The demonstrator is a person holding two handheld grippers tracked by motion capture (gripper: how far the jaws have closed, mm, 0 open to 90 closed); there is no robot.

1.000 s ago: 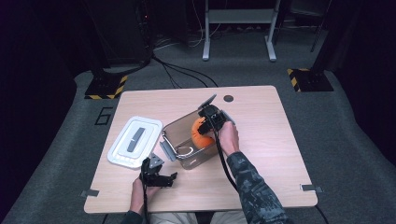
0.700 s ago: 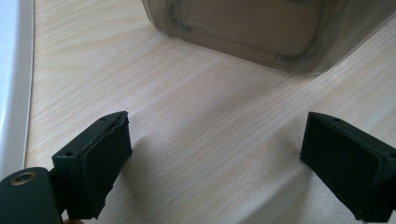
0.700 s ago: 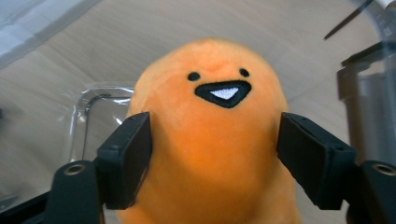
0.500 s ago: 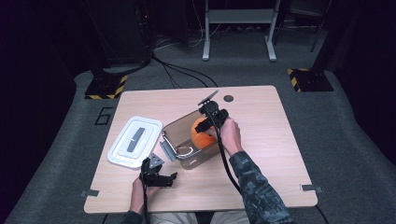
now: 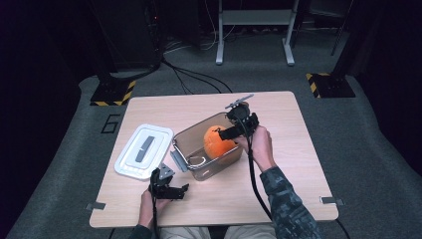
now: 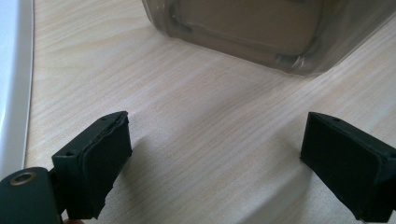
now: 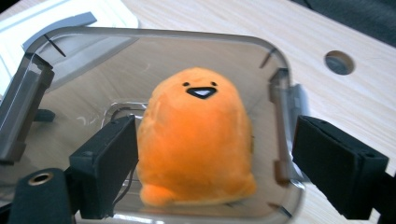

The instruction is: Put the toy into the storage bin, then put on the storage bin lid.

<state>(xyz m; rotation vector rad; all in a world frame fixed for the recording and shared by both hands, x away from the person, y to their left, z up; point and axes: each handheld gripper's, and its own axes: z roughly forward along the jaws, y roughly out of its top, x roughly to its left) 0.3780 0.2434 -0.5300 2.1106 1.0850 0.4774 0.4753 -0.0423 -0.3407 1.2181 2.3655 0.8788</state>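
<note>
Your right hand-held gripper hangs over the clear plastic box with its jaws spread — they have just been opening, and the pads press on nothing. The orange plush toy sits between them in the right gripper view, but there is a gap on the far side and the near pad stands just beside its flank; I cannot tell whether that one brushes the fabric. The toy stands upright inside the box, its small black face turned up toward the camera, its base on the box floor. From the high view you see the same right hand-held gripper above the box's far right edge, the toy filling the right half of the box.

Your left hand-held gripper rests low on the desk, near the box's near left corner — released, jaws wide apart, bare wood between them in the left gripper view. The box wall lies ahead of it, apart from the pads. The white lid lies flat on the desk, just left of the box.
</note>
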